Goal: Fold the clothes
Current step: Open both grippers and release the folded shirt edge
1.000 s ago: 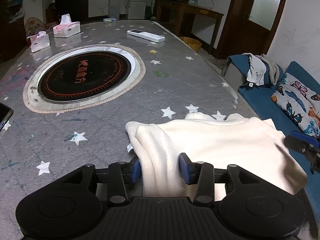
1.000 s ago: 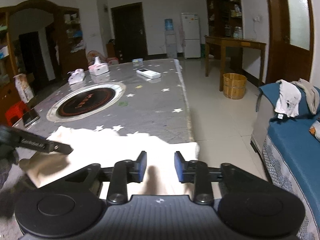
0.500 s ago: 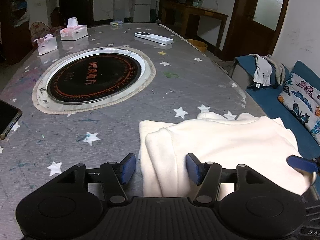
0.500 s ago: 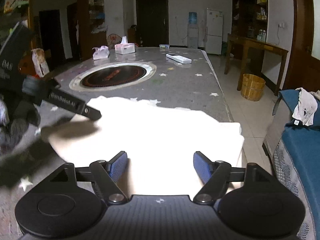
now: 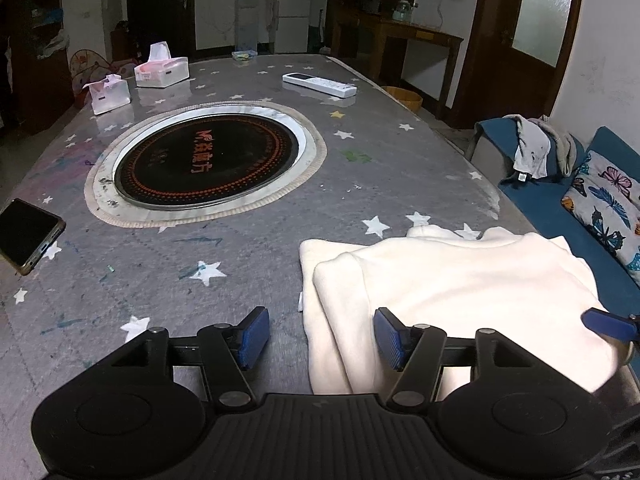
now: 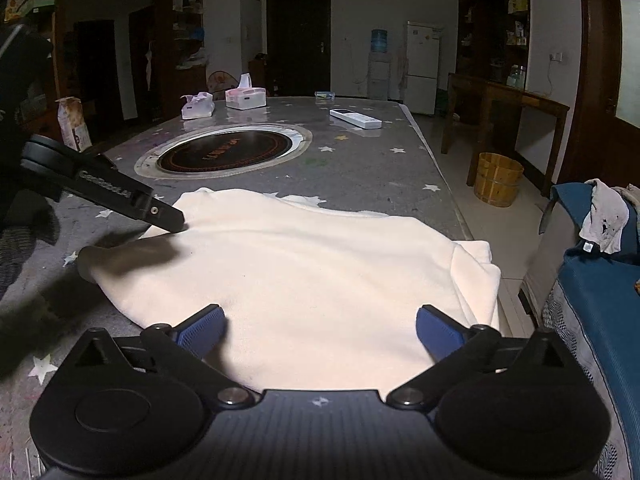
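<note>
Garment (image 5: 460, 288): cream fleece piece lay in doubled layers at the near right corner of the star-patterned table (image 5: 280, 240), one edge hanging over the table's right side.
Table: hotplate disc (image 5: 208, 160) sat beyond the garment, well apart.
Left gripper (image 5: 320, 336): jaws stood spread and empty, straddling the garment's left folded edge, which ran away from the tool.
Right gripper (image 6: 318, 326): jaws stood wide and empty over the garment's near hem; it sat nearer the overhanging corner.
Stage: fits either a fold just laid or one pending.
Obstructions: phone (image 5: 26, 236), remote (image 5: 319, 84) and tissue boxes (image 5: 162, 70) lay well clear of the garment.
</note>
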{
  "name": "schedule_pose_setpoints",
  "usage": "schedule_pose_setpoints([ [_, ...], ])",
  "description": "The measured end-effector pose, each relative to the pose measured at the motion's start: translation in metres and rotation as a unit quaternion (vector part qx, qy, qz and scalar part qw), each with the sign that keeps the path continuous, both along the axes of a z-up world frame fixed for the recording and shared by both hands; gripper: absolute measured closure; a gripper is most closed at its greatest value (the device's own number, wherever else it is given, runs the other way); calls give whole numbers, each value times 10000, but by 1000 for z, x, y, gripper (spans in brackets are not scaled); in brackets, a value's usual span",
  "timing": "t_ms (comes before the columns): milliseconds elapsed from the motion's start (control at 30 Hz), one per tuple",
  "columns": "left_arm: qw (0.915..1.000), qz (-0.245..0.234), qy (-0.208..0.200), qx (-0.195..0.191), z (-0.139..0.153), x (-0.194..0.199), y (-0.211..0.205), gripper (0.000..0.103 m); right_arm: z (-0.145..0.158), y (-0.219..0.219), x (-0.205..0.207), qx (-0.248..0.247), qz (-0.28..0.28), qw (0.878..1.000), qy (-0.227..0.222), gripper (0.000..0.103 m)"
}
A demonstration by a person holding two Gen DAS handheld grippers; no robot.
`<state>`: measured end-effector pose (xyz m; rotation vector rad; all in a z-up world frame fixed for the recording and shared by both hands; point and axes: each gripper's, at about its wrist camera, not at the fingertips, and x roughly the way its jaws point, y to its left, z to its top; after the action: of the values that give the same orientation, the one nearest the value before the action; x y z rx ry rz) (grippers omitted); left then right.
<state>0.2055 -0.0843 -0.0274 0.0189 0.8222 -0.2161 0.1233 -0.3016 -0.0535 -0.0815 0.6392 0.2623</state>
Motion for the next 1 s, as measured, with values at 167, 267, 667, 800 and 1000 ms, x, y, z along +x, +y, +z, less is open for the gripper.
schedule_pose_setpoints([
  [167,9999,-49,-71,-114,6,-11,0,41,-1,1,2,-1,-29,10000,-5,0],
  [267,9997,-119,-121,-169,10,-19,-2,40,-2,1,2,13,-41,10000,-4,0],
  [667,9991,-387,-127,-82,4,-38,-10,36,-5,4,3,-32,-47,10000,9,0],
  [800,9993,-373,-48,6,-4,-38,-11,35,-5,3,3,-27,-45,10000,18,0],
  [1000,9995,-308,29,-58,-10,-36,-5,33,-5,3,2,23,-42,10000,31,0],
])
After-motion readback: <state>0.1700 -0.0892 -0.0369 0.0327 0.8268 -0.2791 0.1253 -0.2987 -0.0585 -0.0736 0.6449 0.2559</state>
